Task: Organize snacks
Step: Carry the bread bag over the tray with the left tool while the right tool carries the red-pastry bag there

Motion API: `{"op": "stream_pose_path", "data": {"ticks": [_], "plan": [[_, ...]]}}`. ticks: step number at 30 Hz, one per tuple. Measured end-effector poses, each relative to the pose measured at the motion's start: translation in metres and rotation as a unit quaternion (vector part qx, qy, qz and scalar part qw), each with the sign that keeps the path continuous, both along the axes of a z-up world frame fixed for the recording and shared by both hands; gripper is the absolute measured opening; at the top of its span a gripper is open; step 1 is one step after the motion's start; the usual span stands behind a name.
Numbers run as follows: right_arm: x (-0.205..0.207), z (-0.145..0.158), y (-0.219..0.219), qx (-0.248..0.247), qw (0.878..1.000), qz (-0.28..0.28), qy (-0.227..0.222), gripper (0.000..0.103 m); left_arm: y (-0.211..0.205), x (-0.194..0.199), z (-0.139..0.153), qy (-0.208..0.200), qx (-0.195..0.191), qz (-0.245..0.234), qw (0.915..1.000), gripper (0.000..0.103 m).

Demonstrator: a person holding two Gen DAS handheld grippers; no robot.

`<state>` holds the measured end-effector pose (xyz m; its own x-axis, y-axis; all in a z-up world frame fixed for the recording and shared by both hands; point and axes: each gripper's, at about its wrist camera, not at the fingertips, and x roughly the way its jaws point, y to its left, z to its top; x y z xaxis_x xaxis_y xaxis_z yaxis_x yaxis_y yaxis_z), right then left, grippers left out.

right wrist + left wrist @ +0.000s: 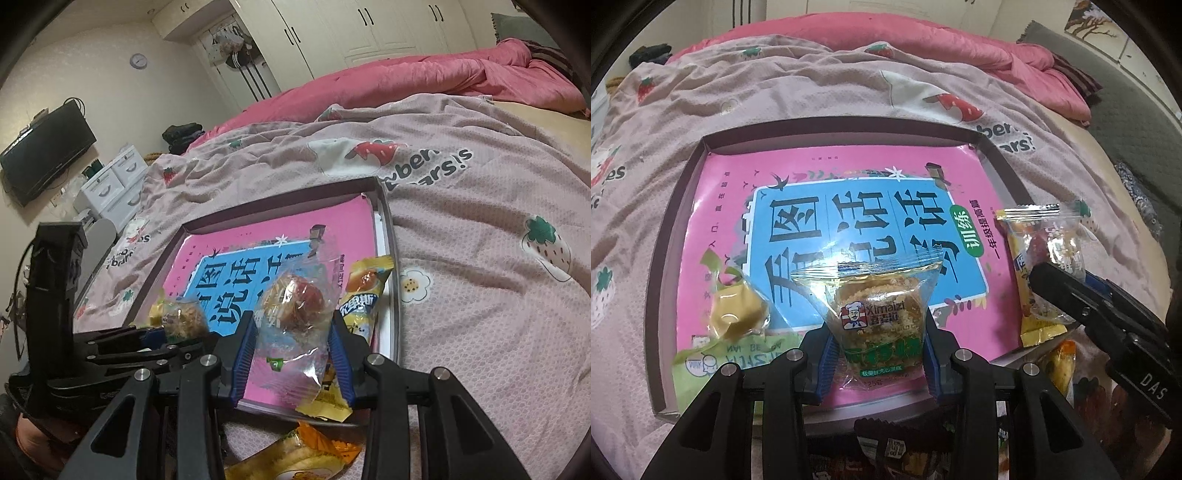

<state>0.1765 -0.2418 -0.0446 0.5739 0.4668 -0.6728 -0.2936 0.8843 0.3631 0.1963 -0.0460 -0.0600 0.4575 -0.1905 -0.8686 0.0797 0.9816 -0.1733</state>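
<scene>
Two grippers work over one shallow box point(670, 236) lying on a strawberry-print bedspread point(831, 85), its floor covered by a pink workbook point(849, 173). The left gripper point(879, 354) is clamped on a clear-wrapped chestnut cake point(877, 306) near the box's near edge. One yellow candy point(737, 312) lies at its left. The right gripper point(293, 354) is clamped on a clear packet with a red-brown pastry point(299, 299), above one yellow snack pack point(364, 295) at the box's right edge.

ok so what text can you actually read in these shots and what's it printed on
"Ximaizi" on the clear snack pack held in the left gripper.
"DAS" on the right gripper's body.
"ber" and "ars!" on the strawberry bedsheet.
Large Chinese title on the pink booklet: shown upside down, not transcribed.
Yellow packet: print blurred.
</scene>
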Motion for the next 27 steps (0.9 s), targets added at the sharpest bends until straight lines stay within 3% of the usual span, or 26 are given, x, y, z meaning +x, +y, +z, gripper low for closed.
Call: {"op": "stream_pose_path", "data": {"ticks": [9, 14, 27], "plan": [[0.003, -0.014, 0.008, -0.011, 0.999, 0.023, 0.032, 0.039, 0.003, 0.001, 0.0, 0.005, -0.001, 0.003, 1.0, 0.041], [0.001, -0.018, 0.016, -0.036, 0.998, 0.037, 0.03, 0.039, 0.003, 0.003, 0.0, 0.007, -0.002, -0.001, 1.0, 0.041], [0.0, -0.016, 0.016, -0.04, 0.998, 0.04, 0.028, 0.04, 0.006, 0.006, -0.002, 0.013, 0.003, 0.004, 0.9999, 0.041]]}}
